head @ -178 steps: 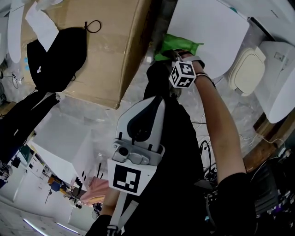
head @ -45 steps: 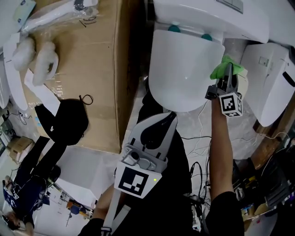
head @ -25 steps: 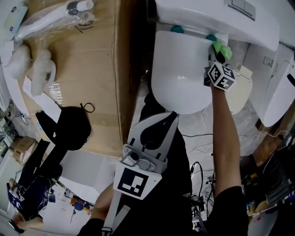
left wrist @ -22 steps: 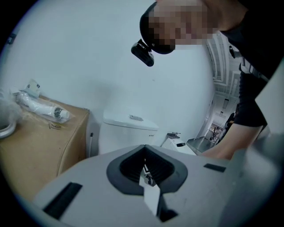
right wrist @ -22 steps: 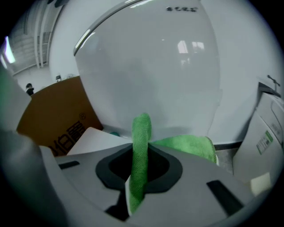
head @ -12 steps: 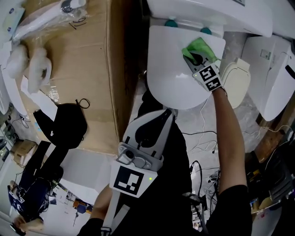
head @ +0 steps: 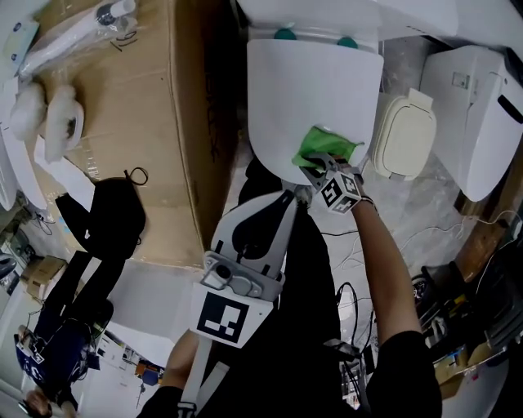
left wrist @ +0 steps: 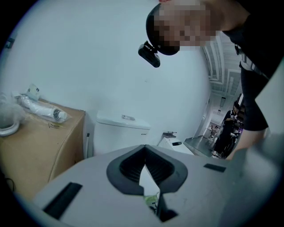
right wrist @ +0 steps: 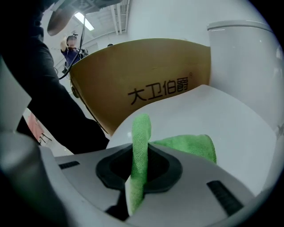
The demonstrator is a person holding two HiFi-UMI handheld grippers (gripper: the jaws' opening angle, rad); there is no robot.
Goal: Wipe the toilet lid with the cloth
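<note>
Since half a second ago, dragged from the rear right corner of the toilet lid (head: 315, 82) down to its front edge: one green cloth (head: 325, 147), in the grip of the right claw (head: 313, 169). Jaws closed tight on a single fold. In the right gripper view, shows as a green strip standing up through the right claw (right wrist: 140, 153), with the rest of the cloth (right wrist: 191, 144) spread flat on the white toilet lid (right wrist: 230, 128) just ahead.

Left claw (head: 283, 198) held low against the body, tips just short of the lid's front edge and near the right claw. In the left gripper view, left claw (left wrist: 145, 153) closed tip to tip on nothing; behind the tips only a thin slit with a sliver of white and green in it.

By count: two claws, one cloth, one lid. Two teal hinge caps (head: 284, 34) at the lid's rear, under one cistern (head: 327, 10). One cardboard box (head: 122, 114) beside the toilet on the left — dark characters printed on its side, one black bag (head: 102, 220) lying on top. One cream seat (head: 404, 135) to the right of the lid, between it and one more white fixture (head: 474, 106).
</note>
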